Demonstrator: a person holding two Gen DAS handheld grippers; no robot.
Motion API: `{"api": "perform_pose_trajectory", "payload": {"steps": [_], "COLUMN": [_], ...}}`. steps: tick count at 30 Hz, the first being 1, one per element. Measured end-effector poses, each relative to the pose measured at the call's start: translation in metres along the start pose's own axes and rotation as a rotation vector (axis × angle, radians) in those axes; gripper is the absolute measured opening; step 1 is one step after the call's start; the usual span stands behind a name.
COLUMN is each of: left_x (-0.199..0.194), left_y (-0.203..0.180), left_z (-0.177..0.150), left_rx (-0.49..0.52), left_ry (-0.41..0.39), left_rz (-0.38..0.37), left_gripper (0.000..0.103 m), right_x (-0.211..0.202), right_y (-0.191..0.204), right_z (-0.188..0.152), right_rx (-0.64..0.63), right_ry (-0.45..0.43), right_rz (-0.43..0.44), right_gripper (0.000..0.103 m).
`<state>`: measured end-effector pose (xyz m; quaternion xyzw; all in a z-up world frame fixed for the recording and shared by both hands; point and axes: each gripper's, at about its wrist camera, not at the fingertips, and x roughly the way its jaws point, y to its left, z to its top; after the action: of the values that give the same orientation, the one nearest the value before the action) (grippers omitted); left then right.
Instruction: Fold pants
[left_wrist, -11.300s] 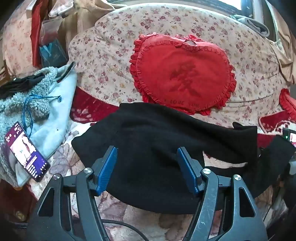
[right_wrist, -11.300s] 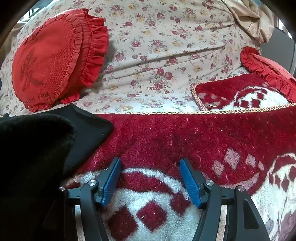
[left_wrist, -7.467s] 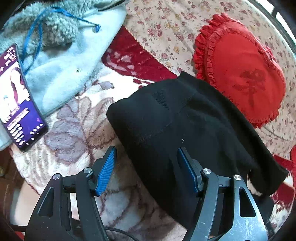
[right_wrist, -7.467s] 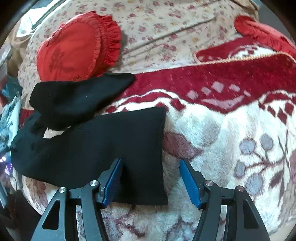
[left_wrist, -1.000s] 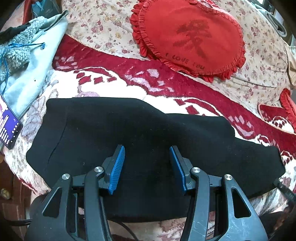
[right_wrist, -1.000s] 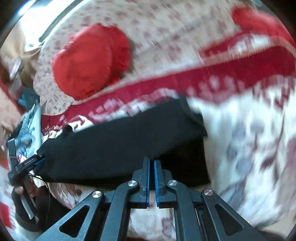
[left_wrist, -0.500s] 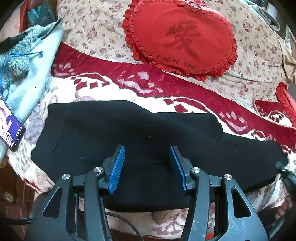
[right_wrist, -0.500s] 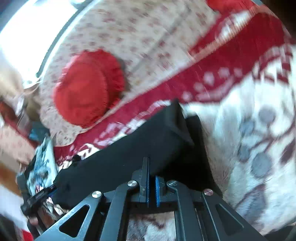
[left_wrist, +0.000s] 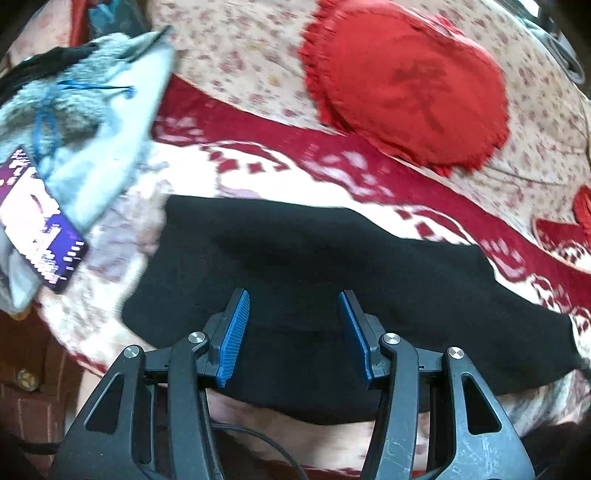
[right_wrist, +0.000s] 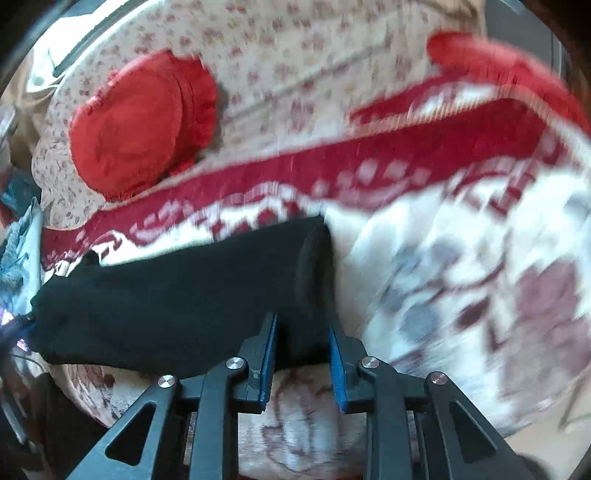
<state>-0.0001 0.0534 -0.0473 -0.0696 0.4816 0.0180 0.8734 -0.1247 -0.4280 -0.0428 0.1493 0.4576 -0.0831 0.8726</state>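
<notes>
The black pants lie flat in a long strip across the red-and-white blanket. My left gripper is open, its blue pads hovering over the near edge of the pants, holding nothing. In the right wrist view the pants stretch to the left, their right end folded over itself. My right gripper is partly open just above that end at the near edge, with nothing held between the pads.
A red heart-shaped cushion leans on the floral sofa back. A grey-blue fleece garment and a lit phone lie at the left. A second red cushion sits at the far right.
My right gripper has opened and let go of the pants' end, which now lies folded on the blanket. My left gripper has shifted a little to the right along the pants.
</notes>
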Motion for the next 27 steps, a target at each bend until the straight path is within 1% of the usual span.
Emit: {"api": "perform_pose_trajectory", "payload": {"steps": [2, 3, 5, 6, 7, 9, 11, 14, 17, 18, 19, 20, 21, 23, 25, 27], "left_x": [0.0, 0.001, 0.006, 0.007, 0.009, 0.012, 0.014, 0.016, 0.02, 0.021, 0.022, 0.022, 0.023, 0.024, 0.024, 0.027], "left_y": [0.017, 0.023, 0.035, 0.038, 0.04, 0.041, 0.039, 0.037, 0.038, 0.039, 0.038, 0.038, 0.038, 0.038, 0.036, 0.034], "left_z": [0.003, 0.003, 0.005, 0.004, 0.004, 0.004, 0.003, 0.003, 0.001, 0.001, 0.0, 0.001, 0.001, 0.004, 0.008, 0.008], "left_rx": [-0.026, -0.038, -0.064, -0.073, -0.082, -0.083, -0.068, -0.05, -0.051, -0.05, -0.046, -0.043, -0.043, -0.048, -0.055, -0.053], "left_ry": [-0.008, -0.007, -0.001, 0.002, 0.005, 0.008, 0.007, 0.004, 0.006, 0.004, 0.001, -0.003, -0.005, -0.011, -0.022, -0.022], "left_rz": [0.031, 0.039, 0.057, 0.062, 0.065, 0.065, 0.074, 0.082, 0.078, 0.079, 0.082, 0.087, 0.09, 0.098, 0.101, 0.103], "left_gripper": [0.05, 0.05, 0.05, 0.05, 0.05, 0.05, 0.05, 0.05, 0.05, 0.05, 0.051, 0.051, 0.051, 0.051, 0.051, 0.051], "right_x": [-0.016, -0.022, -0.022, -0.016, -0.003, 0.028, 0.06, 0.108, 0.137, 0.147, 0.149, 0.147, 0.146, 0.133, 0.12, 0.112], "right_y": [0.006, 0.012, 0.048, 0.064, 0.09, 0.137, 0.178, 0.225, 0.254, 0.262, 0.265, 0.265, 0.267, 0.266, 0.269, 0.269], "right_z": [0.01, 0.017, 0.032, 0.037, 0.043, 0.053, 0.06, 0.073, 0.075, 0.071, 0.068, 0.069, 0.07, 0.076, 0.081, 0.084], "right_rx": [0.001, -0.004, -0.07, -0.101, -0.142, -0.202, -0.245, -0.286, -0.33, -0.357, -0.374, -0.374, -0.372, -0.393, -0.427, -0.422], "right_ry": [-0.034, -0.048, -0.055, -0.051, -0.036, 0.005, 0.061, 0.144, 0.229, 0.246, 0.228, 0.204, 0.195, 0.158, 0.107, 0.069], "right_rz": [0.035, 0.071, 0.195, 0.244, 0.305, 0.385, 0.429, 0.461, 0.516, 0.503, 0.49, 0.486, 0.47, 0.479, 0.452, 0.43], "right_gripper": [0.024, 0.024, 0.024, 0.024, 0.024, 0.024, 0.024, 0.024, 0.024, 0.024, 0.023, 0.013, 0.008, 0.006, 0.006, 0.006]}}
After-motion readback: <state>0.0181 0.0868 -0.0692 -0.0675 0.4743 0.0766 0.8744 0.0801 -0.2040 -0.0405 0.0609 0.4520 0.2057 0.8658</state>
